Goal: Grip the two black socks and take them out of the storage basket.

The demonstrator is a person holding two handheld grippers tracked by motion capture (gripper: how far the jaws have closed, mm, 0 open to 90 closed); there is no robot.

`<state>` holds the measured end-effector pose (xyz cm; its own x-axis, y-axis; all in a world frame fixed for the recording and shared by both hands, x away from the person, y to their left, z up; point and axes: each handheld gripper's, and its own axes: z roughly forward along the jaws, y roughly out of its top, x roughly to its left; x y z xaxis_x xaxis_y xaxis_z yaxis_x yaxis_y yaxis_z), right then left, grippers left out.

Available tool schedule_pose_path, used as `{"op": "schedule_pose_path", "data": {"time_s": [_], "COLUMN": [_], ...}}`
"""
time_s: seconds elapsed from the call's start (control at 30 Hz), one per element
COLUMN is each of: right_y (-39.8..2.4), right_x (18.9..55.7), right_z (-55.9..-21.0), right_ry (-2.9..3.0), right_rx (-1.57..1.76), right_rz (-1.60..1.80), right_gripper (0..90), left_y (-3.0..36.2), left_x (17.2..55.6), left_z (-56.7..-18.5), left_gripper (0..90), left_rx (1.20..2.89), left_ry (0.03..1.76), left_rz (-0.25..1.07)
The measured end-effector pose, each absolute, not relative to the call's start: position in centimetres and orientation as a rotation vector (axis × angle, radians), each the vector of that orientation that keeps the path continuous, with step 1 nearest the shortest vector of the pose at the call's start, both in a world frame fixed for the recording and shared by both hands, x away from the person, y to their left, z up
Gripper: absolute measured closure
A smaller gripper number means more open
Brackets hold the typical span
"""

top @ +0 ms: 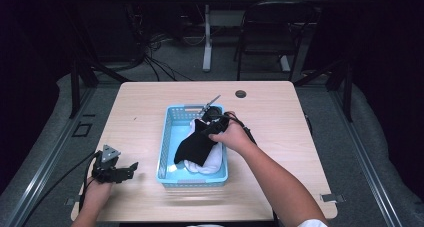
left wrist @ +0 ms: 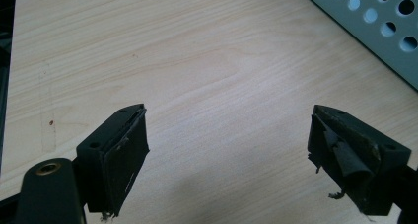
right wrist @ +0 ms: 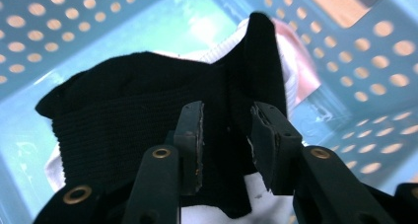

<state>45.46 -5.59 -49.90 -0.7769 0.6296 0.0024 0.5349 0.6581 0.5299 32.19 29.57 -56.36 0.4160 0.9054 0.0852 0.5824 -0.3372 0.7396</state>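
A light blue perforated basket [top: 169,137] stands mid-table. Inside it lies a white sock [top: 211,162], with a black sock [top: 194,144] draped over it. My right gripper [top: 209,127] hangs over the basket's far right part, shut on a raised fold of the black sock [right wrist: 123,115]; its jaws [right wrist: 226,135] pinch the fabric, with the white sock [right wrist: 296,56] and the basket wall [right wrist: 74,17] behind. My left gripper [top: 130,168] rests low near the table's front left, open [left wrist: 226,155] over bare wood, with a basket corner [left wrist: 379,21] off to its right.
A round cable hole [top: 241,94] sits in the tabletop behind the basket. Beyond the table's far edge stand a black folding chair [top: 272,32] and a white table leg [top: 207,37], with cables on the floor.
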Motion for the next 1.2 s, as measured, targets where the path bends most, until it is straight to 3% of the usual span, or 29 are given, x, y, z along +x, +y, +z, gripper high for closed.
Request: {"op": "schedule_pose_path", "data": {"time_s": [0.43, 0.77, 1.1, 1.2], "right_y": [-4.3, -4.5, -4.8, -4.8], "right_x": [45.9, 45.8, 45.1, 43.9], "right_z": [-51.3, -51.1, -49.8, -47.6], "right_ry": [2.74, 2.749, 2.749, 2.738], "right_rx": [0.973, 0.974, 0.959, 0.902], "right_rz": [0.632, 0.634, 0.707, 0.789], "right_gripper": [64.4, 86.2, 87.8, 88.0], "left_y": [29.6, 29.6, 29.6, 29.6], "left_x": [32.2, 32.2, 32.2, 32.2], "left_z": [-56.3, -56.4, -56.4, -56.4], "left_gripper": [15.5, 15.5, 15.5, 15.5], "left_rx": [2.044, 2.042, 2.043, 2.043], "left_ry": [1.254, 1.257, 1.255, 1.257], "left_rz": [0.663, 0.663, 0.665, 0.665]}}
